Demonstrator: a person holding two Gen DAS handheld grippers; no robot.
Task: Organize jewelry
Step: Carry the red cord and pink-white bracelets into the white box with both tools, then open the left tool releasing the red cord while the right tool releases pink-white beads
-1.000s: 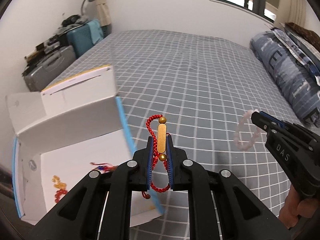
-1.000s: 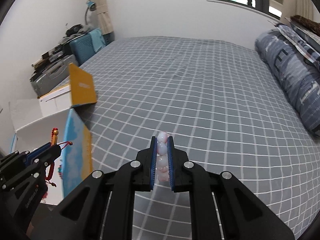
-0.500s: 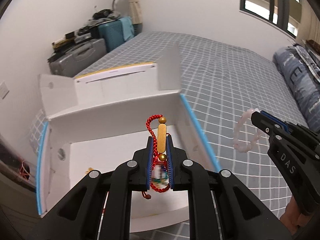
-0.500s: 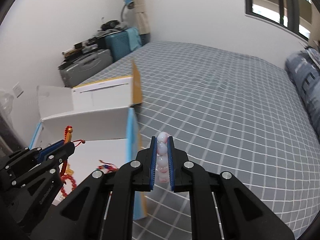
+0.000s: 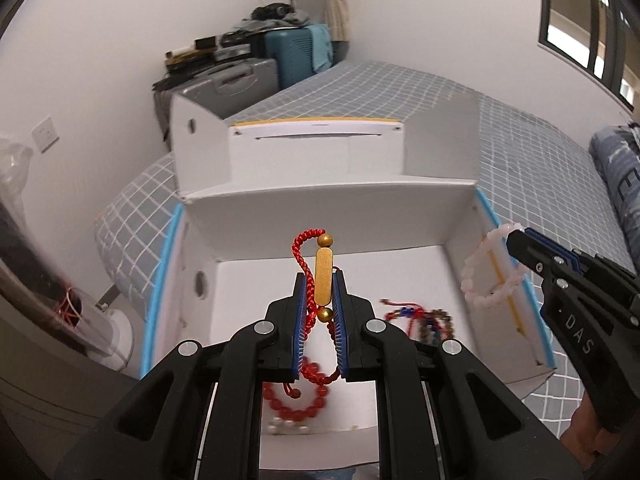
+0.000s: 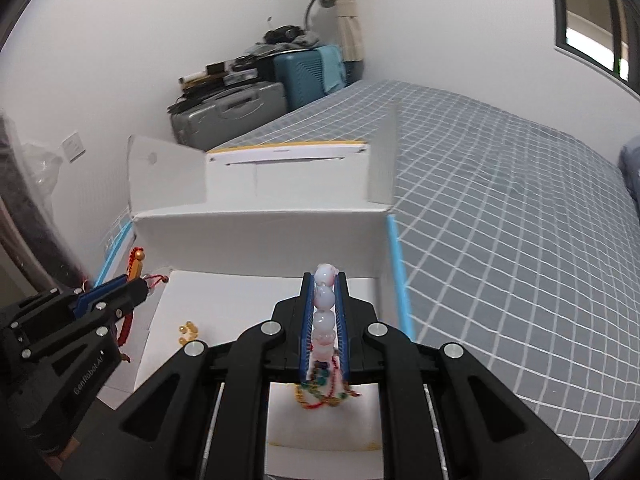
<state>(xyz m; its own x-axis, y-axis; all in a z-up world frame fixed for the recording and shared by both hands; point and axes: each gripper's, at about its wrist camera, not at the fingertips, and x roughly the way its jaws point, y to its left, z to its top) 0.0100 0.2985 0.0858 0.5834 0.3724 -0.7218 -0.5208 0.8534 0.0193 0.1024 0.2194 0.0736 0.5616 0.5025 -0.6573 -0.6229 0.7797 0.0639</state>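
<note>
Both grippers moved from bed to over white box (image 5: 328, 208). Left gripper (image 5: 320, 312) clamps red bracelet (image 5: 306, 256), right gripper (image 6: 325, 312) pink bead bracelet (image 6: 325, 300); several pcs already inside at lower centre; these two left.

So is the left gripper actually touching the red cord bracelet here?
Touching. In the left wrist view the left gripper has its blue pads clamped on the red cord bracelet, gold bar pinched between them.

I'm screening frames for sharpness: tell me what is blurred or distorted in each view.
Left wrist view: the jewelry on the box floor is smeared, the red beads most; the cord bracelet in the left gripper is crisp. Right wrist view: the tangle under the right gripper is blurred; its pink beads are sharp. Both views: fisheye bends the bed grid, and the corners go dark.
</note>
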